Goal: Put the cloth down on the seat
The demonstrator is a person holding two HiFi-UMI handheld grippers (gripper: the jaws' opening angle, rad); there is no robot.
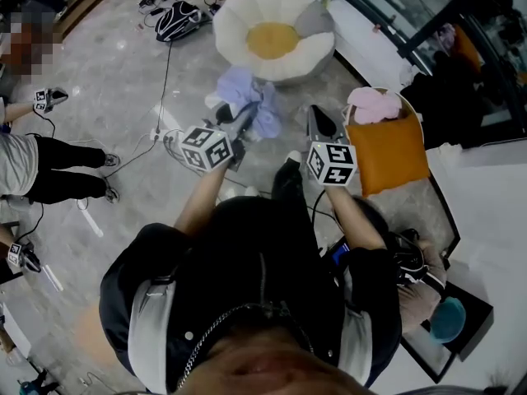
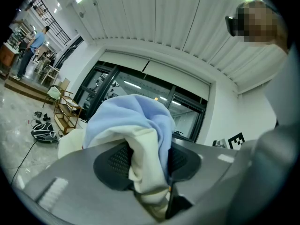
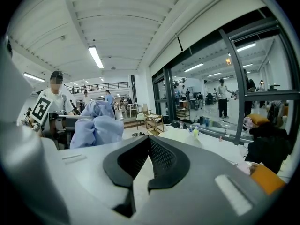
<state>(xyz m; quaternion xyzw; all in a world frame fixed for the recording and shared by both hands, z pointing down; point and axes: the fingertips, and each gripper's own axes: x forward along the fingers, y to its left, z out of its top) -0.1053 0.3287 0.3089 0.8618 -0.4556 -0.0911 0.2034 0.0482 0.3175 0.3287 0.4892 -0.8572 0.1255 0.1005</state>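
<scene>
Left gripper (image 2: 149, 165) clenched on cloth (image 2: 136, 121); blue and cream folds bunch up above jaws. Held level over floor (image 1: 123, 64), cloth just short of white seat (image 1: 244, 16) with yellow centre, not touching it. Right gripper (image 3: 140, 167) alongside, jaw tips together, nothing between.

Soft cloth, matt plastic, shiny floor

The cloth (image 2: 140, 121) is looking like soft, matt fabric, blue over cream, and is creasing loosely. The left gripper (image 2: 146, 162) is showing smooth, matt grey plastic, with dark pads (image 2: 115, 165) carrying a fine rough grid. The seat (image 1: 239, 23) is looking plush, and the floor (image 1: 123, 81) is gleaming like polished stone.
</scene>
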